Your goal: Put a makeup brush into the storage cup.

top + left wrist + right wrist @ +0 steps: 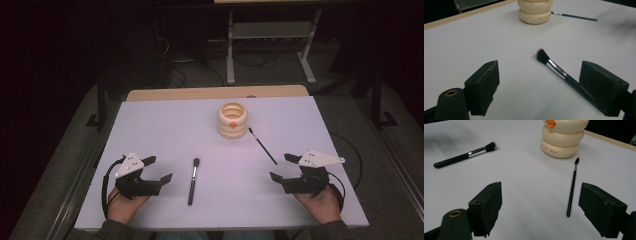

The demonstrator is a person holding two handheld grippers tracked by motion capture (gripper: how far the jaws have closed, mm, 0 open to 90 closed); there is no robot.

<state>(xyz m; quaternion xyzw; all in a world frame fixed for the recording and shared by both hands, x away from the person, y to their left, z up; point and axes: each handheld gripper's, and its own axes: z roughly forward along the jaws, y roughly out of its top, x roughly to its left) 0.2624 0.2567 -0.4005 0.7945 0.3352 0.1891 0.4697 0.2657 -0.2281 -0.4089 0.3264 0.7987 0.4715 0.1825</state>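
Left gripper view: brush (554,67) handle behind fingers (602,87)

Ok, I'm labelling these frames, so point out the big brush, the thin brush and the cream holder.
big brush (192,181): high view, on its black handle.
thin brush (263,146): high view, mid-handle.
cream holder (233,128): high view, on its ribbed front wall.

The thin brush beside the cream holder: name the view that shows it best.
The right gripper view: the thin brush lies whole and close between the open jaws. The high view shows it small; the left gripper view shows it far off beside the holder.
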